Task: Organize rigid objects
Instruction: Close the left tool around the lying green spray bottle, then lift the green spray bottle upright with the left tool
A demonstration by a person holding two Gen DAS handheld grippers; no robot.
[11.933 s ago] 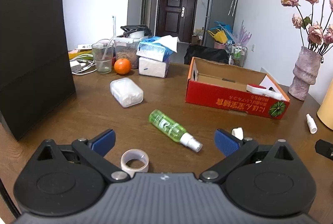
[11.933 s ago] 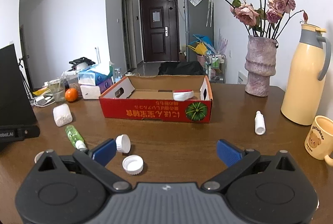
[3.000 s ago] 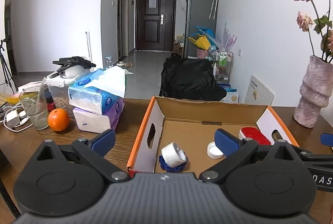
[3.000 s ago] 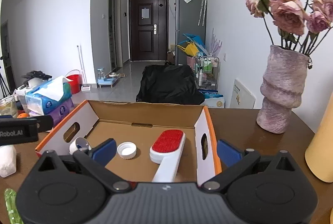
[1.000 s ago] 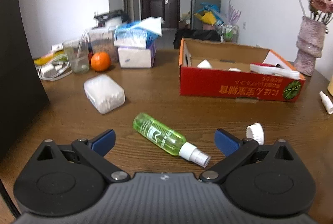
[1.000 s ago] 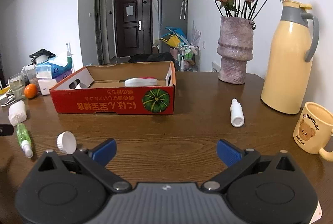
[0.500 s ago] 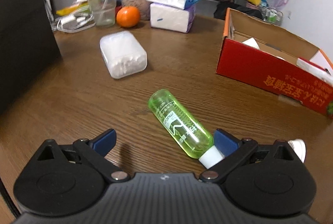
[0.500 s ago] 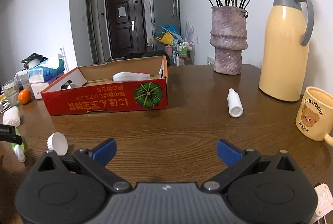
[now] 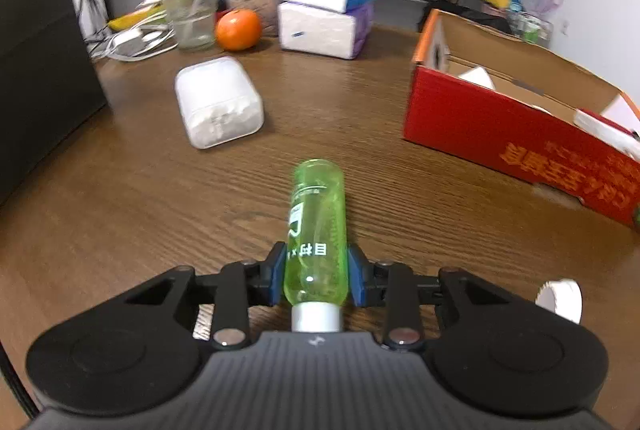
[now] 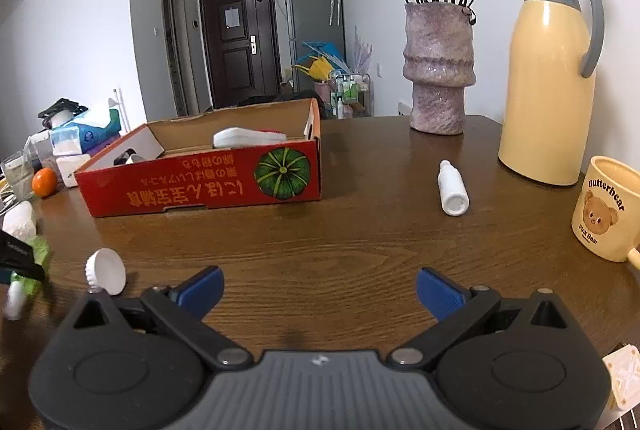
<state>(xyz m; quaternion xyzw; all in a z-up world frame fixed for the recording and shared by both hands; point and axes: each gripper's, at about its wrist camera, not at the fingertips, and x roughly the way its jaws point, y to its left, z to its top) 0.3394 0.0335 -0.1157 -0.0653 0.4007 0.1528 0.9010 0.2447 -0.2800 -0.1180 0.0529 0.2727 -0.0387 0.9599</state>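
Observation:
A green spray bottle (image 9: pixel 318 226) lies on the brown table, its white cap end toward the camera. My left gripper (image 9: pixel 316 272) is shut on its lower body, both blue pads pressed against its sides. The red cardboard box (image 9: pixel 516 146) stands to the right with a white roll and a lint brush inside. In the right wrist view my right gripper (image 10: pixel 318 288) stands open over bare table with nothing between its fingers. A white cap (image 10: pixel 105 271) lies just left of it, and a small white dropper bottle (image 10: pixel 452 188) lies further right. The red box (image 10: pixel 200 182) sits ahead of it.
A white plastic container (image 9: pixel 218 102), an orange (image 9: pixel 238 29), a glass (image 9: pixel 192 14) and tissue packs (image 9: pixel 324 18) fill the far left. A black bag (image 9: pixel 36 50) stands at the left edge. A vase (image 10: pixel 438 70), yellow thermos (image 10: pixel 550 78) and bear mug (image 10: pixel 604 210) stand right.
My left gripper has moved forward and down over the green bottle and shut on it. The bottle now points straight along the fingers. The right gripper has stayed open and nearly still.

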